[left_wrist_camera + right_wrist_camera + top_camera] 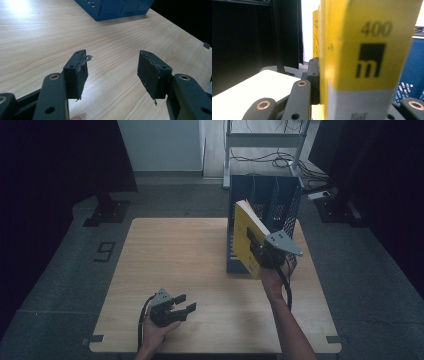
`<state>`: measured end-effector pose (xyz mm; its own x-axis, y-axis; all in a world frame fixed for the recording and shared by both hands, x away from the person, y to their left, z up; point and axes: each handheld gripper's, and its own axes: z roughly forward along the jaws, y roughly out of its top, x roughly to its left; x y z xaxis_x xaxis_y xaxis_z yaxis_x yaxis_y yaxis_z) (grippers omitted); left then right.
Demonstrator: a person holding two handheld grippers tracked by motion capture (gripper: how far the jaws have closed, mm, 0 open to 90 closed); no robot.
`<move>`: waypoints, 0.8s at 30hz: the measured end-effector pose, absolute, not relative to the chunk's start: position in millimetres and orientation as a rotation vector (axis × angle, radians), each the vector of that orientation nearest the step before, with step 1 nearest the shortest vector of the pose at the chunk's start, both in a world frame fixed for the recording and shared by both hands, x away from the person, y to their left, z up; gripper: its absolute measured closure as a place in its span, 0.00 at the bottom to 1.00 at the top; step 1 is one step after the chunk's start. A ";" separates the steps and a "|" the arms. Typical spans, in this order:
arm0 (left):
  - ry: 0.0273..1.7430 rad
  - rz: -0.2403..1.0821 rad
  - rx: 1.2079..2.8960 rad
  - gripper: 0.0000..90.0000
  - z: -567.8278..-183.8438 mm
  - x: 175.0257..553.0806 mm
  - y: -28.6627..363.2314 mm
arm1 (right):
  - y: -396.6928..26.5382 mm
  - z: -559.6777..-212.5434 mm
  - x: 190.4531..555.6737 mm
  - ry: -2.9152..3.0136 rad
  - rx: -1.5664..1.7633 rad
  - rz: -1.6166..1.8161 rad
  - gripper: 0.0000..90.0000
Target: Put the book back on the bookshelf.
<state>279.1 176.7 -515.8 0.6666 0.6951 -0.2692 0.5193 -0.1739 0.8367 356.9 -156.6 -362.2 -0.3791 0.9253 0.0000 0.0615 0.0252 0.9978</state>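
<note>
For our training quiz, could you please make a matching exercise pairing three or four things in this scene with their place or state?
Things:
1. yellow book
2. left tongs
3. blue rack
4. right tongs

States or places:
A. open, holding nothing, low over the table
B. standing on the table's far right part
C. shut on the book
D. held tilted in the air in front of the rack

Pairs: 1-D, 2-A, 3-B, 4-C

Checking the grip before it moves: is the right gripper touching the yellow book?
Touching. In the right gripper view, the right gripper has its jaws pressed against both sides of the yellow book, no gap.
</note>
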 end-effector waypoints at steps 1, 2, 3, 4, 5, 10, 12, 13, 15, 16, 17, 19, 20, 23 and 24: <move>0.963 0.210 1.838 0.46 -515.8 279.0 176.6 | -156.5 -361.9 357.9 1.546 1.040 1.447 0.83; 0.963 0.210 1.838 0.46 -515.9 279.0 176.6 | -156.7 -361.7 358.7 1.545 1.041 1.445 0.83; 0.963 0.210 1.838 0.46 -515.9 279.0 176.5 | -156.8 -361.4 359.5 1.545 1.043 1.445 0.83; 0.963 0.209 1.839 0.46 -516.0 279.1 176.5 | -156.8 -361.1 360.3 1.544 1.044 1.445 0.83; 0.964 0.208 1.839 0.46 -516.1 279.1 176.5 | -156.5 -360.9 361.2 1.543 1.044 1.444 0.83; 0.964 0.207 1.838 0.46 -515.9 279.1 177.1 | -154.5 -360.1 365.9 1.545 1.043 1.431 0.83; 0.964 0.207 1.837 0.46 -516.0 279.2 177.5 | -153.7 -360.1 368.1 1.544 1.045 1.430 0.83; 0.965 0.208 1.838 0.46 -515.9 279.2 177.7 | -153.3 -360.1 369.3 1.543 1.047 1.429 0.83; 0.966 0.207 1.837 0.46 -516.0 279.2 178.0 | -152.5 -360.3 371.7 1.545 1.048 1.424 0.83; 0.966 0.207 1.838 0.46 -516.0 279.3 178.1 | -152.1 -360.5 372.8 1.544 1.050 1.422 0.83; 0.966 0.207 1.838 0.46 -516.1 279.3 178.1 | -151.6 -360.6 373.9 1.545 1.051 1.421 0.83; 0.967 0.207 1.838 0.46 -516.1 279.3 178.2 | -150.8 -361.3 375.8 1.544 1.053 1.417 0.83; 0.967 0.206 1.838 0.46 -516.3 279.3 178.1 | -150.1 -361.6 376.7 1.544 1.053 1.414 0.83; 0.967 0.206 1.841 0.46 -516.7 279.3 177.5 | -147.4 -362.6 381.2 1.553 1.052 1.391 0.83; 0.967 0.206 1.846 0.46 -516.7 279.3 177.5 | -147.2 -362.6 382.7 1.552 1.055 1.389 0.83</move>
